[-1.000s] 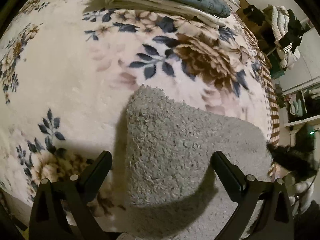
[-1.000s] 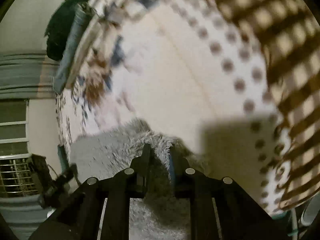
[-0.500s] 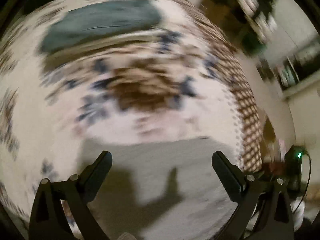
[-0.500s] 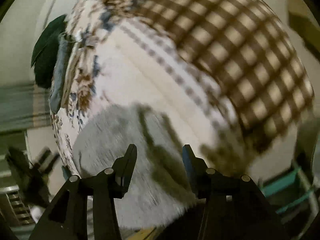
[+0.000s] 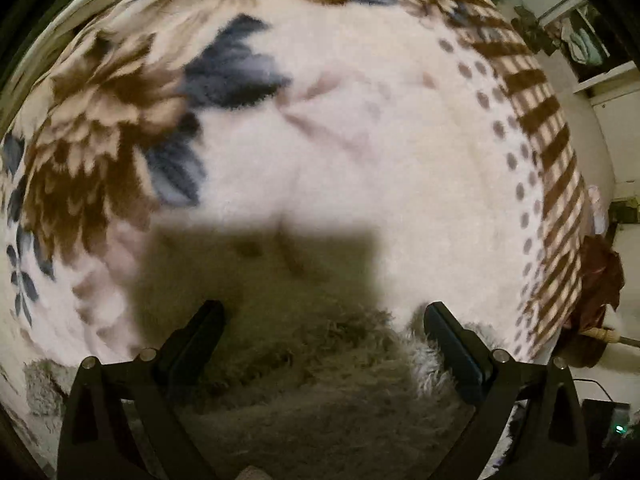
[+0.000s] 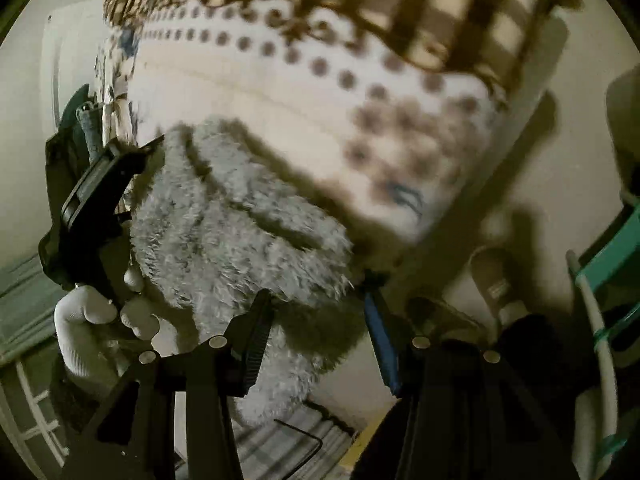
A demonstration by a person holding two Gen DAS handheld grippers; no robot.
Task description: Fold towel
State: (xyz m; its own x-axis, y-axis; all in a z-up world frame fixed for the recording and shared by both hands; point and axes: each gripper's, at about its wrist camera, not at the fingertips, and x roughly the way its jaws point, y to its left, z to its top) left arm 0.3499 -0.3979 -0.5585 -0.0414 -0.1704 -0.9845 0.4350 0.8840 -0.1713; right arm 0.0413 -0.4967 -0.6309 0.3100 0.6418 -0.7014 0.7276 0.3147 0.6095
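Left wrist view: the left claw [image 5: 324,320] stands released, jaws spread wide, low over the near edge of the grey towel [image 5: 320,404], which lies in shadow on a floral blanket [image 5: 360,140] with a brown checked border at its right. Right wrist view: a white-gloved hand [image 6: 92,328] at far left grips the handle of the left claw, seen against the towel's left edge; the shaggy towel [image 6: 240,240] hangs over the blanket's [image 6: 280,92] edge; the right claw [image 6: 316,300] is released, jaws parted just beside the towel's lower right corner, not closed on it; a teal frame [image 6: 616,248] stands at far right
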